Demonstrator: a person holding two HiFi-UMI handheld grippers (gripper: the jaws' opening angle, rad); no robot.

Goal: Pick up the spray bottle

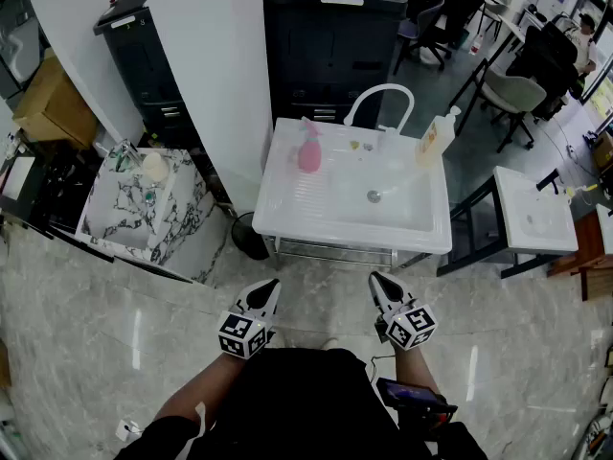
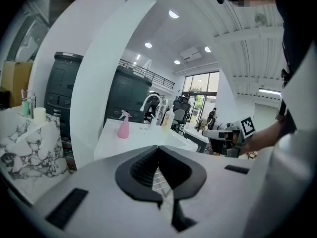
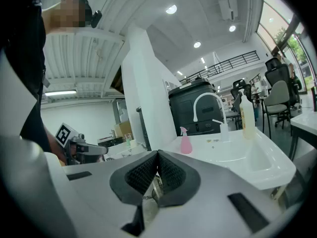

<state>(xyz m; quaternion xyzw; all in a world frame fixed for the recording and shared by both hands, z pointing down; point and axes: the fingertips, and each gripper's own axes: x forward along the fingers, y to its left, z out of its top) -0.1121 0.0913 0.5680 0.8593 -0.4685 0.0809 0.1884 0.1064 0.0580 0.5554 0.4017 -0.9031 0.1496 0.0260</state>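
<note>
A pink spray bottle (image 1: 309,148) stands upright on the left drainboard of a white sink unit (image 1: 287,209). It also shows as the pink spray bottle (image 2: 123,126) far ahead in the left gripper view and as the pink bottle (image 3: 185,141) in the right gripper view. My left gripper (image 1: 269,289) and right gripper (image 1: 378,285) hang side by side over the floor, well short of the sink's front edge. Both are shut with nothing between the jaws, and both point toward the sink.
A yellowish bottle (image 1: 436,138) stands at the sink's back right beside a white arched faucet (image 1: 379,100). A marble-patterned stand (image 1: 144,209) with small items is to the left, past a white pillar (image 1: 211,56). Another white sink (image 1: 534,214) sits at the right. Dark cabinets (image 1: 330,36) stand behind.
</note>
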